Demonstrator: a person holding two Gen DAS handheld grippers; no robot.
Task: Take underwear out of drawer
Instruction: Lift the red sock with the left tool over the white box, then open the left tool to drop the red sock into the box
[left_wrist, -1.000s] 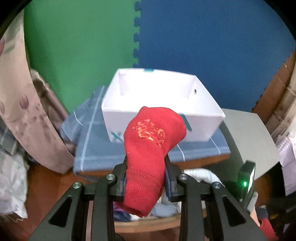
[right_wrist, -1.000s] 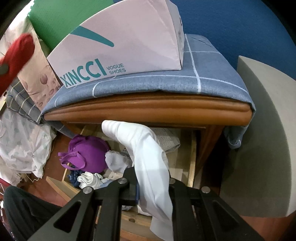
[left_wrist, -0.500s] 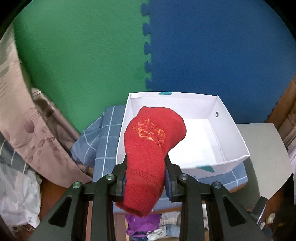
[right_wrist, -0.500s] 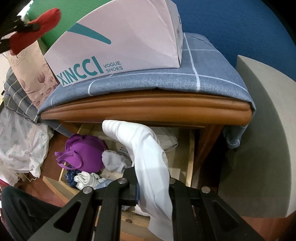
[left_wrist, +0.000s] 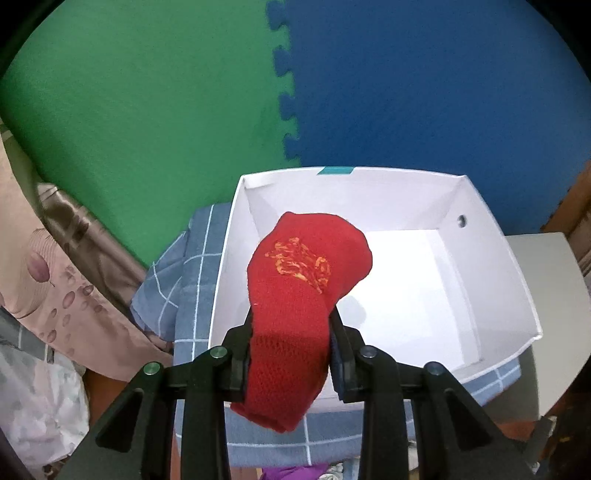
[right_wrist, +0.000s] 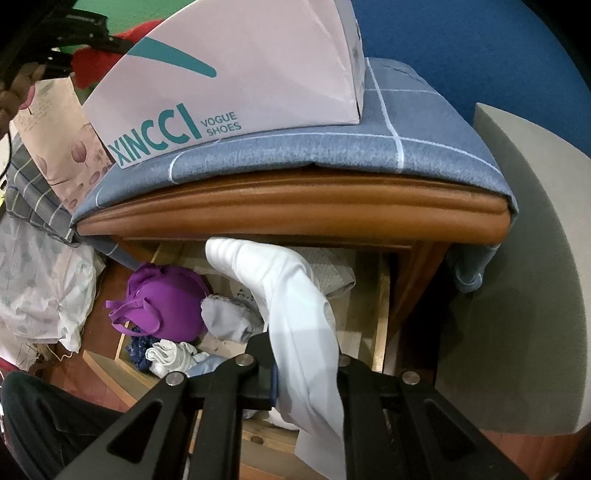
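Left claw (left_wrist: 291, 325): clamped on red underwear (left_wrist: 299, 295), held above the open white shoe box (left_wrist: 491, 266) standing on the blue checked cloth (left_wrist: 195, 280). Right claw (right_wrist: 306, 363): clamped on white underwear (right_wrist: 295, 306), held over the open wooden drawer (right_wrist: 380, 314) below the bench edge (right_wrist: 295, 206). In the drawer: purple garment (right_wrist: 166, 302), pale grey piece (right_wrist: 229, 317), possibly socks.
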